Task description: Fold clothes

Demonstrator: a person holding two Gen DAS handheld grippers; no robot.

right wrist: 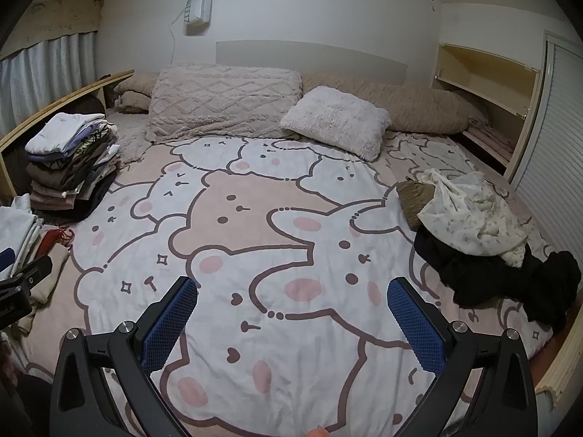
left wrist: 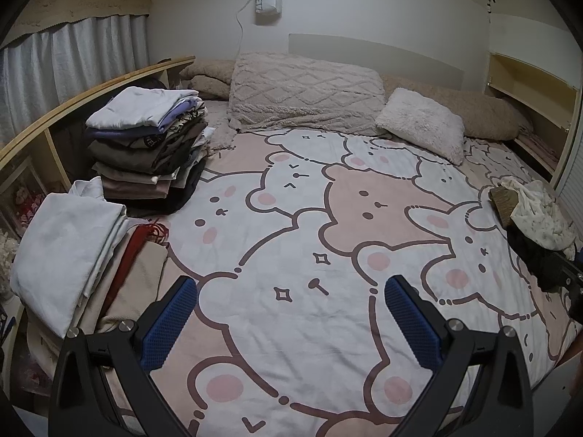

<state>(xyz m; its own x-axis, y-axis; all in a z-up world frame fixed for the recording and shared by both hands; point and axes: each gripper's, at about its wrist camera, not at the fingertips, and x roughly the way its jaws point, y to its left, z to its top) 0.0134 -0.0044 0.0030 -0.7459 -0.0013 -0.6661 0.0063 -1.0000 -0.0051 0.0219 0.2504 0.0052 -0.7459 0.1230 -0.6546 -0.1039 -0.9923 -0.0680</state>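
Left gripper [left wrist: 291,291]: blue, diamond-textured pads on black fingers, spread wide with nothing between them, hanging over the bedspread.
Right gripper [right wrist: 293,291]: same build, jaws equally wide apart and empty, also above the bedspread.
Bedspread [right wrist: 291,346]: smooth, lightly creased cloth printed with outlined white and beige bears and rabbits with pink cheeks; its broad middle lies bare from the near edge to the pillows.
Left edge: a tall stack of folded clothes [left wrist: 149,153], greys, browns and pale blue, stands against a wooden side shelf [left wrist: 91,91]; just nearer the camera sits a second folded pile [left wrist: 69,251], pale cloth on top, red and beige beneath, leaning slightly.
Right edge: unfolded clothes, a crumpled white floral garment [right wrist: 473,222] resting on a rumpled black garment [right wrist: 510,280], close to the bed's right side and well apart from the stacks.
Basket [right wrist: 415,196]: brown woven corner showing from under the white garment; contents hidden.
Far end: a large knitted-pattern pillow [right wrist: 226,98], a small fluffy cushion [right wrist: 335,120] and a long beige bolster [right wrist: 419,109] line the wall.
Right wall: an open cream cubby [right wrist: 484,76] beside a ribbed white door [right wrist: 557,153].
Left wall: pale curtain [left wrist: 73,58] behind the shelf.
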